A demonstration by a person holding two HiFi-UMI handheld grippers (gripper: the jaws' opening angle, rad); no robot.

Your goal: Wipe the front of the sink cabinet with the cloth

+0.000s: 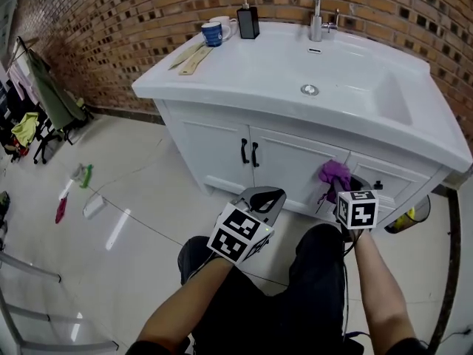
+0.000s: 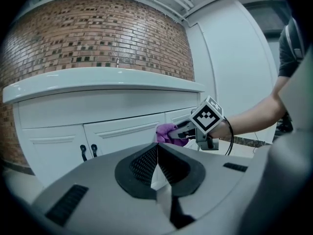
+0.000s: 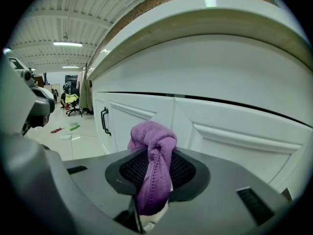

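Observation:
A white sink cabinet (image 1: 222, 150) with two black door handles (image 1: 249, 153) stands under a white basin top (image 1: 244, 72). My right gripper (image 1: 341, 189) is shut on a purple cloth (image 1: 335, 173), held against the cabinet's right-hand front panel (image 3: 234, 131). In the right gripper view the cloth (image 3: 152, 165) bunches up between the jaws, close to the panel. My left gripper (image 1: 264, 198) hangs lower, away from the doors, jaws shut with nothing in them. From the left gripper view the right gripper (image 2: 182, 131) and cloth (image 2: 168, 132) show at the cabinet front.
On the basin top stand two mugs (image 1: 213, 33), a black soap dispenser (image 1: 248, 22), a faucet (image 1: 316, 9) and wooden sticks (image 1: 194, 58). Brick wall behind. Small items (image 1: 83, 176) lie on the glossy floor at left. A dark bin (image 1: 414, 214) sits right of the cabinet.

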